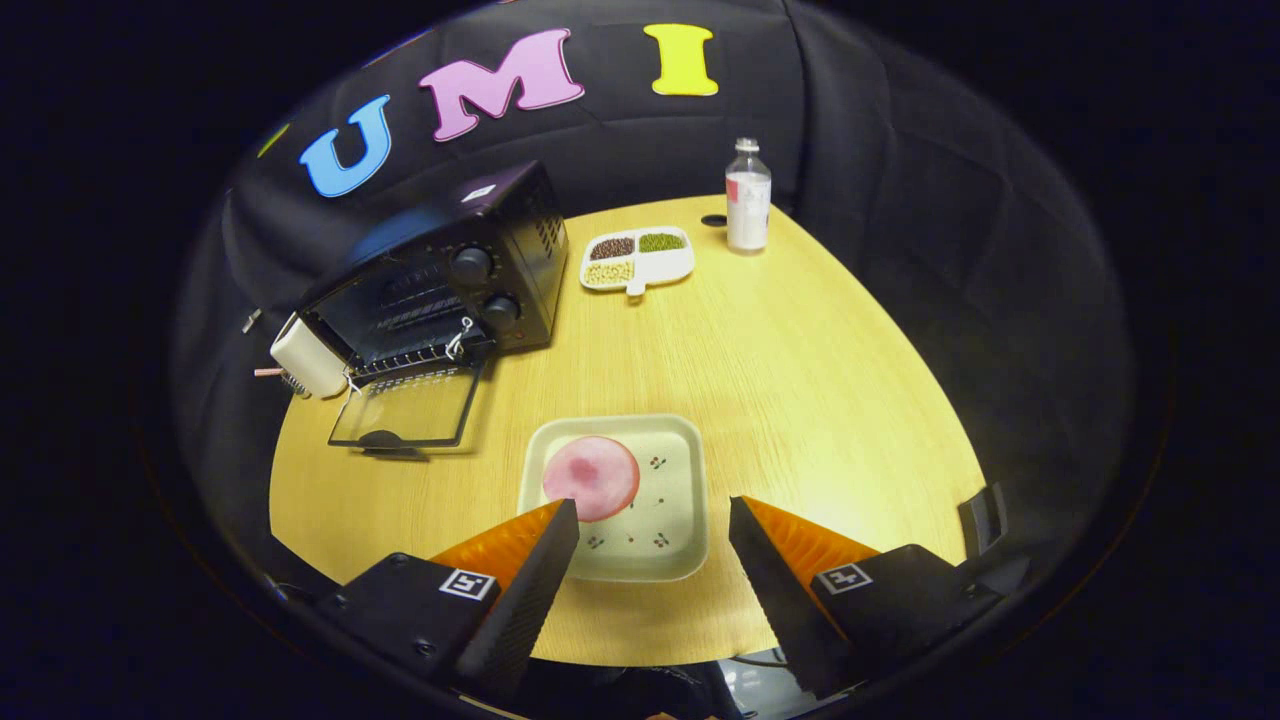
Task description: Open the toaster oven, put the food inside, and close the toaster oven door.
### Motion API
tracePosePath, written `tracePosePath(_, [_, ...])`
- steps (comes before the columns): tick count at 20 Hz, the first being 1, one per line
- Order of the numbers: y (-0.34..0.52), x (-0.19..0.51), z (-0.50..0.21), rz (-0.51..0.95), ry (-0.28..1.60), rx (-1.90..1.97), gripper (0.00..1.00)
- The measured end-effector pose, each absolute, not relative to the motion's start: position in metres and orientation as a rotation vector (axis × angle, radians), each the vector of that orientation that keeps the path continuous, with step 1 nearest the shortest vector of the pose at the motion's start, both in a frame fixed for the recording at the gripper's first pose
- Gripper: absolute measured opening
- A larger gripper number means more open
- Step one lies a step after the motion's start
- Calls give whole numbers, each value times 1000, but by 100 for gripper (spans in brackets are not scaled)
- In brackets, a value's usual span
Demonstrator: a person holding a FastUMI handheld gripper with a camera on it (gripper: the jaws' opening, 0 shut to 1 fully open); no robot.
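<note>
The gripper [652,515] hangs above the near part of a round wooden table [800,380], its fingers spread wide with nothing between them but air. Directly under the gap and just ahead of the tips sits a square cream plate [680,470] with small printed sprigs; the left fingertip overlaps the plate's near left corner in the view, though whether it touches cannot be told. On the plate's left half lies the food [592,477], a flat pink round slice, close ahead of the left fingertip. The right half of the plate is bare.

Beyond the plate, a broad stretch of bare tabletop runs ahead and to the right as far as the table's curved edge, where the dark booth cloth drops away. Ahead and to the left, near the table's left edge, stands the toaster oven [450,280], black, with two knobs on its right side. Its glass door [405,408] is folded down flat onto the table, reaching toward the plate yet well apart from it. The oven's interior is dark; only a wire rack can be made out. A pale object [308,357] at the oven's left side is hard to identify.

Farther ahead lies a white divided tray [672,265] holding grains in three compartments, and beyond it to the right stands a clear bottle [748,197] near the far edge.
</note>
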State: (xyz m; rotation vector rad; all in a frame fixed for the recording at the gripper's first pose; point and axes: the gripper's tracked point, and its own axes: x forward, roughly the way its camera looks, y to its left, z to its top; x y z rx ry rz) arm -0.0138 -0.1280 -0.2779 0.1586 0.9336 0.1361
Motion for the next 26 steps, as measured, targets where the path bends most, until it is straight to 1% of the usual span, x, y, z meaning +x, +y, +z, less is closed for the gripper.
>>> tracePosePath(5, [-124,-11,-321,220,1067,216,100])
tracePosePath(10, [-119,-5,-342,275,1124,225,99])
tracePosePath(12, [-117,-8,-348,274,1149,241,95])
tracePosePath(13, [-119,-12,-353,266,1171,246,91])
tracePosePath(14, [-121,-13,-349,254,1157,259,82])
tracePosePath(15, [-122,-13,-355,244,1173,260,79])
tracePosePath(18, [-132,-12,-359,199,1185,254,50])
tracePosePath(20, [-141,-10,-363,158,1203,258,27])
tracePosePath(21, [-141,-11,-363,151,1217,269,18])
tracePosePath(22, [-144,-10,-363,142,1226,269,13])
tracePosePath(26, [-140,-10,-365,145,1224,268,11])
